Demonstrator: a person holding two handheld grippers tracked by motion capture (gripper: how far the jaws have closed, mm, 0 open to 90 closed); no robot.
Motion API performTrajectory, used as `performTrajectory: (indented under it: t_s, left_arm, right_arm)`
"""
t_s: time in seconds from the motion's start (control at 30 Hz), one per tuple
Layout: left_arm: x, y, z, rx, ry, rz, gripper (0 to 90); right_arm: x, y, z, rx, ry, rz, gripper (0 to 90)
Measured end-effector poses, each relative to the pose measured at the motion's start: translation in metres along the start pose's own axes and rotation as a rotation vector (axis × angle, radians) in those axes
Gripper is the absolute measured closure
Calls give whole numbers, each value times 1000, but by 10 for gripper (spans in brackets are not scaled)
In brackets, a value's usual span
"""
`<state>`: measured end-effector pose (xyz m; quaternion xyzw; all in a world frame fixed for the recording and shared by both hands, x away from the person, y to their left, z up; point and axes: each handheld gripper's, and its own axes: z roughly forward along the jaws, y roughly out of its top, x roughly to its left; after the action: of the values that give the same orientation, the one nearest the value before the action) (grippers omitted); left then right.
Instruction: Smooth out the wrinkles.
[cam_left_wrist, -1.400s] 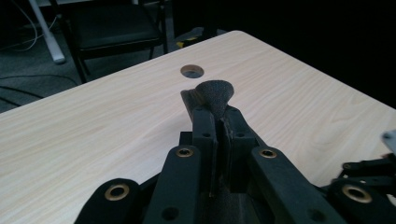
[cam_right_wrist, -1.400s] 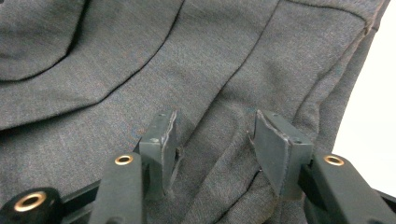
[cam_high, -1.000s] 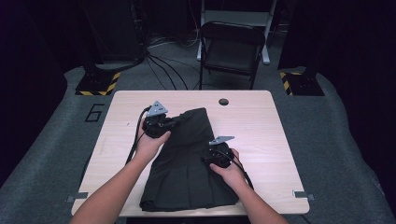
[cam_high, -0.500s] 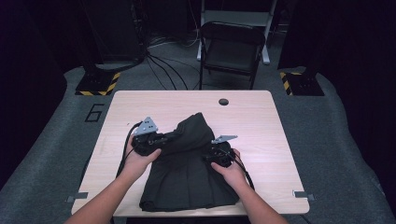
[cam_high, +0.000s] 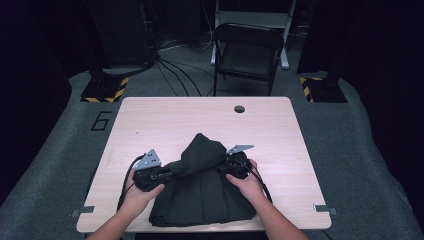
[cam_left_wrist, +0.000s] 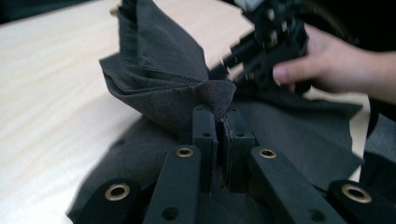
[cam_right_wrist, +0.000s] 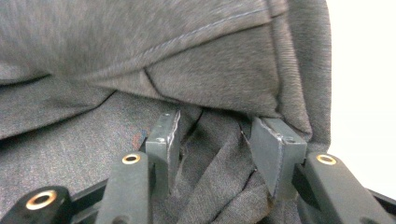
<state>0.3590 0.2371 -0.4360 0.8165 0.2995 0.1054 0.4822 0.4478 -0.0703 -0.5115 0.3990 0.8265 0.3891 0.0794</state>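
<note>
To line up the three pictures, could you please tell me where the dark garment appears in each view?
High view: the dark garment lies near the table's front edge, between both hands.
Left gripper view: centre, a fold pinched in the closed fingers.
Right gripper view: upper area, draped above parted fingers.
Shared landmark: the pale wooden table.

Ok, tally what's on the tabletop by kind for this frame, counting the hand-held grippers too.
Dark grey garment, partly folded: 1
Hand-held gripper: 2, left hand-held gripper pinching a fold of the garment, right hand-held gripper with jaws apart over the cloth
Total: 3
</note>
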Motion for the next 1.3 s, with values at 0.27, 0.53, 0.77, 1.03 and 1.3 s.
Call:
performTrajectory:
  t_s: [0.27, 0.53, 0.77, 1.03, 1.3]
  left_arm:
    - [0, -25, 9, 22, -18, -49, 857]
    - [-1, -41, 19, 74, -31, -50, 856]
    - [-1, -50, 29, 135, -47, -37, 855]
    - [1, -55, 36, 181, -59, -24, 854]
    - [-2, -60, 39, 170, -49, -10, 853]
  right_arm:
    - [-1, 0, 0, 0, 7, -10, 527]
    - [0, 0, 0, 2, 10, -24, 516]
    - [-1, 2, -5, 22, 44, 0, 513]
    - [-13, 13, -32, -5, 88, 13, 555]
    - [-9, 38, -42, -77, 22, 41, 524]
